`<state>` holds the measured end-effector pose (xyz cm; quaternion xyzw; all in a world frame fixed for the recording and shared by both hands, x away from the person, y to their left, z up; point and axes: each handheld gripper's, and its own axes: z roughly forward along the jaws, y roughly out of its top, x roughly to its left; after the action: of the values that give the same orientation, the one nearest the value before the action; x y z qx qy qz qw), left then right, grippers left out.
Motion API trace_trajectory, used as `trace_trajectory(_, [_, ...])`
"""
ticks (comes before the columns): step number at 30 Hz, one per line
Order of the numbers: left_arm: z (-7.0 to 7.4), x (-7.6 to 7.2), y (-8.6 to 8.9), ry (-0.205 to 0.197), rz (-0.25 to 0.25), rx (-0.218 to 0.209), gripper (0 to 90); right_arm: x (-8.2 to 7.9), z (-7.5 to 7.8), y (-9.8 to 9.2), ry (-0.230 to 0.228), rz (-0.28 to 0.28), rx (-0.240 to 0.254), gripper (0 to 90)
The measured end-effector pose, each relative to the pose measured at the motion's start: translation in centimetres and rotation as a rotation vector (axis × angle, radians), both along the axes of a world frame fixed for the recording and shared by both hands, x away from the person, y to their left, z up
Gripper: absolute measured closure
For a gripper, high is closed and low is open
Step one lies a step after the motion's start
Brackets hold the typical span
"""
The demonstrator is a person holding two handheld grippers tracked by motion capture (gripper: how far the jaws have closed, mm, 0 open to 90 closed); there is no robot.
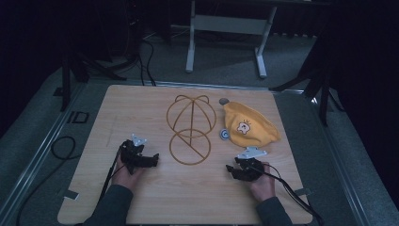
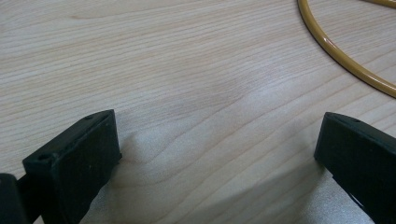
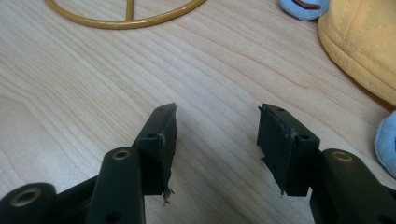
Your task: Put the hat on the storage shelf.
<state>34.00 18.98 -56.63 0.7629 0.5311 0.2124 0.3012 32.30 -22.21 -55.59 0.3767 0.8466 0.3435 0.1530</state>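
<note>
A yellow cap (image 1: 248, 125) with a small cartoon print lies at the right of the wooden table (image 1: 141, 113); its edge shows in the right gripper view (image 3: 359, 42). A gold wire stand (image 1: 190, 127) with a round base and a domed frame lies flat at the table's middle. My left gripper (image 1: 153, 159) rests near the stand's base ring (image 2: 345, 60), jaws wide apart over bare wood. My right gripper (image 1: 230, 170) sits below the cap, open, nothing between its jaws (image 3: 217, 128).
A small blue round piece (image 1: 225, 135) lies by the cap's left edge (image 3: 303, 5), and a grey disc (image 1: 224, 100) sits above the cap. A white table frame (image 1: 226, 37) stands on the floor beyond. Cables trail from both grippers.
</note>
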Motion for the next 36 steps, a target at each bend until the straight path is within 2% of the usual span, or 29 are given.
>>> trace_trajectory(1, [0.0, 0.0, 0.0, 0.001, -0.002, 0.002, 0.1, 0.1, 0.3, -0.1, 0.018, 0.009, -0.018, 53.2])
trace_trajectory(4, [0.0, 0.0, 0.0, 0.0, 0.001, 0.0, 0.1, 0.1, 0.7, -0.2, 0.05, 0.048, -0.054, 60.0])
trace_trajectory(5, [0.0, 0.0, 0.0, 0.0, 0.001, -0.001, 0.1, 0.0, 1.0, -0.2, 0.051, 0.073, -0.09, 60.5])
trace_trajectory(6, [0.0, 0.0, 0.0, 0.0, 0.001, -0.001, 0.1, 0.0, 1.0, -0.2, 0.051, 0.073, -0.09, 60.5])
trace_trajectory(7, [0.0, 0.0, 0.0, 0.0, 0.0, 0.0, 0.1, -0.2, 1.3, -0.2, 0.029, 0.106, -0.151, 61.5])
trace_trajectory(10, [0.0, 0.0, 0.0, 0.001, 0.0, 0.0, 0.1, -0.3, 1.9, -0.7, 0.009, 0.132, -0.193, 62.8])
trace_trajectory(18, [0.0, 0.0, 0.0, -0.001, 0.003, -0.004, 0.1, 0.0, 3.7, -2.4, 0.001, 0.166, -0.227, 63.4])
trace_trajectory(24, [0.0, 0.0, 0.0, 0.001, 0.002, -0.003, 0.1, 0.8, 4.4, -3.5, -0.021, 0.162, -0.25, 63.8])
trace_trajectory(36, [0.0, 0.0, 0.0, 0.001, 0.002, -0.002, 0.1, 3.2, 4.9, -4.6, -0.043, 0.117, -0.303, 64.2])
